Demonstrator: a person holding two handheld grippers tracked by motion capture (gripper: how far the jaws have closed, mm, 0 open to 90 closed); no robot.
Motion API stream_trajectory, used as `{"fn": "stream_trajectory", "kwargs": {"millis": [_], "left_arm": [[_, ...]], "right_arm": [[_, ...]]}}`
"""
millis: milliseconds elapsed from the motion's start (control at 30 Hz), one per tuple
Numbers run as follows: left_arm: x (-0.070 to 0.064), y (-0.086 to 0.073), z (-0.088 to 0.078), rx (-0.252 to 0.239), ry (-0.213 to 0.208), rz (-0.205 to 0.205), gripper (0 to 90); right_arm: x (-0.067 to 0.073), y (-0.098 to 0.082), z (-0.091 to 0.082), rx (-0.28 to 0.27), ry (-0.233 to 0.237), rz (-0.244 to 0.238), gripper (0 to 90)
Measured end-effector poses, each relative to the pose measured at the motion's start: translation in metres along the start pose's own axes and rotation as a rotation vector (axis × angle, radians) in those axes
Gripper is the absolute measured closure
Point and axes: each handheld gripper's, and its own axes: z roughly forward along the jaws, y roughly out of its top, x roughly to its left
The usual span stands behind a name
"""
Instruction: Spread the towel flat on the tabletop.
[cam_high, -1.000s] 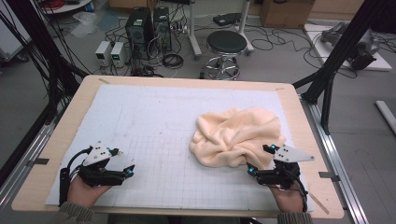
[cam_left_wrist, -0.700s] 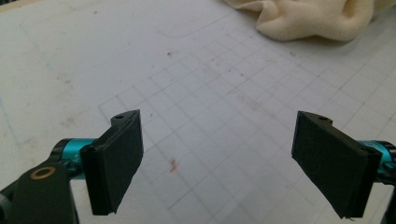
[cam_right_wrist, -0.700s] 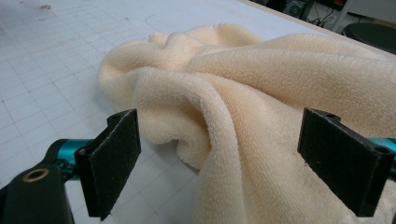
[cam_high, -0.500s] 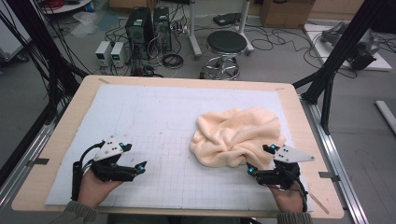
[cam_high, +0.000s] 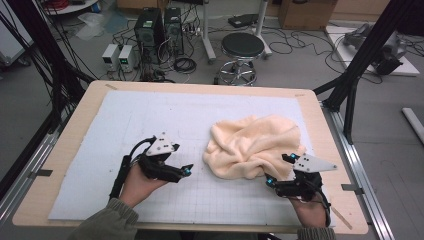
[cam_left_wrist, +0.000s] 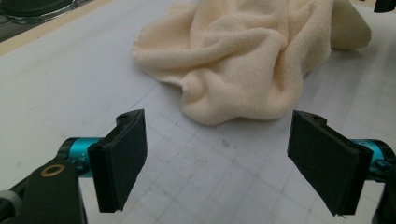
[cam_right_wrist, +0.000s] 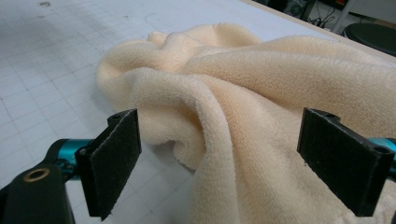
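Crumpled cream fleece towel (cam_high: 255, 147) lies bunched on right half of white gridded mat (cam_high: 150, 115), folds rising between right gripper (cam_high: 278, 170) jaws, which stand wide apart at towel's near edge; whether pads touch cloth, cannot tell. Left gripper (cam_high: 187, 170), held in person's hand, jaws spread wide, hovers over bare mat just left of towel, pointing at it. Mat covers light wooden table (cam_high: 75, 120). Black round stool (cam_high: 242, 46) stands beyond table.

towel (cam_high: 255, 147) on mat (cam_high: 125, 130), right half | left tongs (cam_high: 185, 171) left of it | right tongs (cam_high: 277, 170) at its near edge
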Motion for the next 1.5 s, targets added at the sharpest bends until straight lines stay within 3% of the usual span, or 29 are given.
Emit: {"fn": "stream_trajectory", "kwargs": {"millis": [133,200,233,300,367,400,433,467,500,533,633,667,767,833,967,1067,1133,1267,1300,1367,1400,1467,1500], "left_arm": [[-0.001,0.012,0.017,0.02,-0.02,0.008,22.2],[-0.003,0.023,0.032,0.011,-0.069,0.005,23.6],[-0.003,0.023,0.032,0.011,-0.069,0.005,23.7],[-0.003,0.028,0.049,0.012,-0.106,-0.004,24.9],[-0.003,0.029,0.055,0.017,-0.112,-0.006,26.8],[-0.002,0.03,0.068,0.028,-0.136,-0.005,27.3],[-0.002,0.03,0.068,0.028,-0.136,-0.005,28.2],[-0.004,0.029,0.083,0.051,-0.16,0.003,29.7],[-0.004,0.029,0.083,0.051,-0.16,0.003,30.6],[-0.007,0.027,0.097,0.084,-0.178,0.019,30.7],[-0.011,0.024,0.109,0.116,-0.183,0.05,32.3],[-0.011,0.022,0.115,0.133,-0.186,0.055,33.5],[-0.011,0.018,0.125,0.167,-0.188,0.066,43.5],[-0.011,0.017,0.128,0.181,-0.179,0.074,56.3],[-0.01,0.018,0.125,0.186,-0.164,0.082,73.7],[-0.007,0.02,0.116,0.182,-0.133,0.09,78.6],[-0.003,0.02,0.107,0.171,-0.12,0.089,79.7],[0.001,0.018,0.087,0.156,-0.087,0.101,80.4],[0.003,0.016,0.073,0.147,-0.063,0.106,80.4],[0.004,0.014,0.066,0.145,-0.051,0.106,80.5],[0.006,0.012,0.049,0.143,-0.03,0.12,80.5],[0.006,0.01,0.041,0.145,-0.016,0.122,80.5],[0.006,0.007,0.028,0.142,0.007,0.126,80.5]], "right_arm": [[-0.003,0.0,0.0,0.003,-0.007,0.004,13.4],[-0.005,0.0,0.0,0.001,-0.011,0.004,13.5],[-0.005,0.0,0.0,0.001,-0.011,0.004,13.5],[-0.009,0.0,0.002,0.0,-0.017,0.002,13.5],[-0.011,0.0,0.003,0.001,-0.015,0.004,13.7],[-0.011,0.0,0.004,0.006,-0.012,0.005,13.9],[-0.012,0.0,0.004,0.008,-0.012,0.003,13.9],[-0.013,0.0,0.005,0.013,-0.015,-0.001,14.2],[-0.013,0.0,0.005,0.013,-0.015,-0.001,14.2],[-0.014,-0.001,0.006,0.024,-0.012,0.003,14.9],[-0.015,-0.001,0.008,0.035,-0.009,0.003,16.9],[-0.017,-0.002,0.008,0.043,0.003,-0.004,22.3],[-0.019,-0.006,0.011,0.061,0.021,0.002,31.0],[-0.023,-0.009,0.015,0.081,0.04,0.015,38.4],[-0.027,-0.011,0.019,0.103,0.073,0.021,59.4],[-0.026,-0.009,0.021,0.11,0.099,-0.005,76.0],[-0.024,-0.007,0.022,0.107,0.119,-0.017,81.5],[-0.013,0.003,0.025,0.11,0.164,-0.038,83.0],[-0.01,0.005,0.027,0.102,0.171,-0.047,83.0],[-0.004,0.011,0.031,0.103,0.191,-0.058,83.0],[0.0,0.015,0.034,0.097,0.196,-0.073,83.0],[0.008,0.023,0.039,0.093,0.215,-0.092,83.0],[0.013,0.027,0.042,0.085,0.222,-0.102,83.0]]}}
